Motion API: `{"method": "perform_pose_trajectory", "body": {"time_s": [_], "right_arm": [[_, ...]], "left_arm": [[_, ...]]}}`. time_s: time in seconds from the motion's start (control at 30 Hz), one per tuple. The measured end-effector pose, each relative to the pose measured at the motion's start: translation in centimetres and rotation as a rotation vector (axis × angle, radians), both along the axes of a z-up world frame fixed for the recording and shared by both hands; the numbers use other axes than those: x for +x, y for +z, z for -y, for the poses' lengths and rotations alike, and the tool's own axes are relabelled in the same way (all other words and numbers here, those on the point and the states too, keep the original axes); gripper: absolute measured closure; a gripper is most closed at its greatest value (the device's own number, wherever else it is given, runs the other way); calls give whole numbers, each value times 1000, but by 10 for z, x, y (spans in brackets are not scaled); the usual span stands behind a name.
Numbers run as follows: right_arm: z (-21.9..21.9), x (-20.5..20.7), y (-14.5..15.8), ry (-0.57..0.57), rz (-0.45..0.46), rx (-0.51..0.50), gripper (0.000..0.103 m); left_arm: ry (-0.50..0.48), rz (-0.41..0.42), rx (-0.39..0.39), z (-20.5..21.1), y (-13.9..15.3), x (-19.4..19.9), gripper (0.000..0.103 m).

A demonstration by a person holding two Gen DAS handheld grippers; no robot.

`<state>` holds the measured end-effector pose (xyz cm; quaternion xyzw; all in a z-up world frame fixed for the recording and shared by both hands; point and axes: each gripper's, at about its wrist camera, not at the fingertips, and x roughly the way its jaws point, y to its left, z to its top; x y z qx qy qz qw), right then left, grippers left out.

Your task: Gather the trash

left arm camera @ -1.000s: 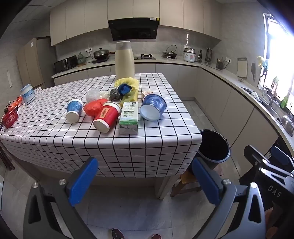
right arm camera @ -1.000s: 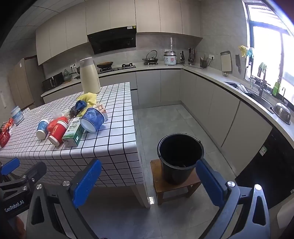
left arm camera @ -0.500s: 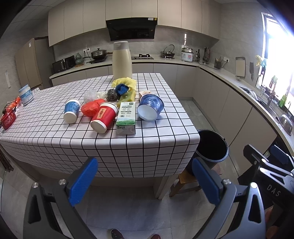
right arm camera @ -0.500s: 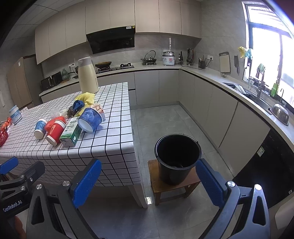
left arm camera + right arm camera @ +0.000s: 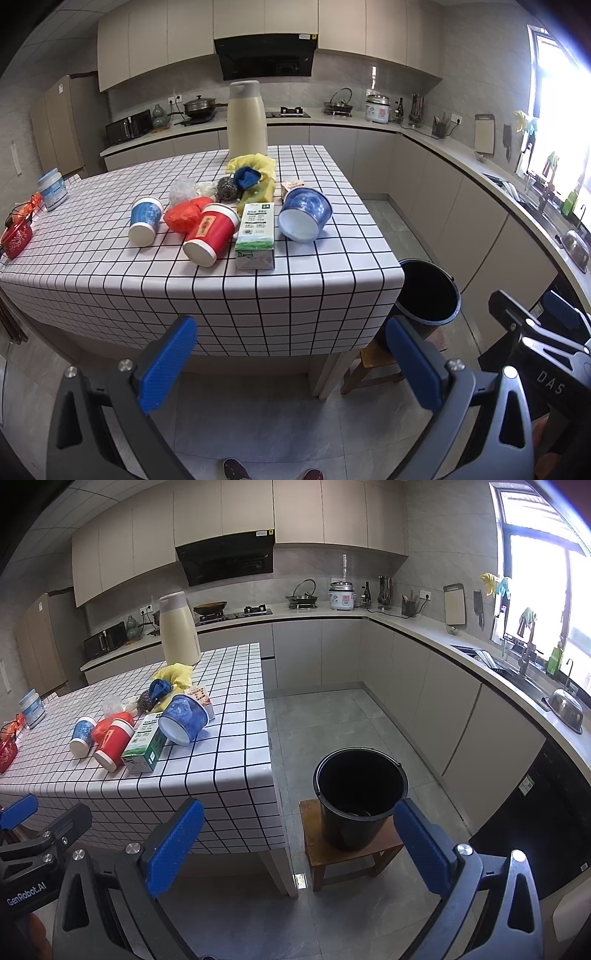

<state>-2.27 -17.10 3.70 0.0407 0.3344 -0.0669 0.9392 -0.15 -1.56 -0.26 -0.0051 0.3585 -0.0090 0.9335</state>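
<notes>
Grippers both empty, blue-padded jaws spread wide: left gripper held low before table edge, right gripper aimed toward black plastic bucket on small wooden stool. Nothing collected yet, by the look. Trash all on white grid-checked tablecloth: green-white carton, red paper cup, blue paper cup, blue bowl-shaped tub, yellow bag farther back.

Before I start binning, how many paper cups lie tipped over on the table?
3: small blue cup leftmost, red cup beside the carton, large blue cup to its right. The pile may hide more.
</notes>
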Motion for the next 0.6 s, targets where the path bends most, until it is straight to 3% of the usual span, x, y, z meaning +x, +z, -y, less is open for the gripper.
{"method": "perform_pose_trajectory", "body": {"time_s": [0.6], "right_arm": [[-2,4,-3,11,-11,5,0]], "left_arm": [[14,-4,-3,-4,-2,3,0]]}}
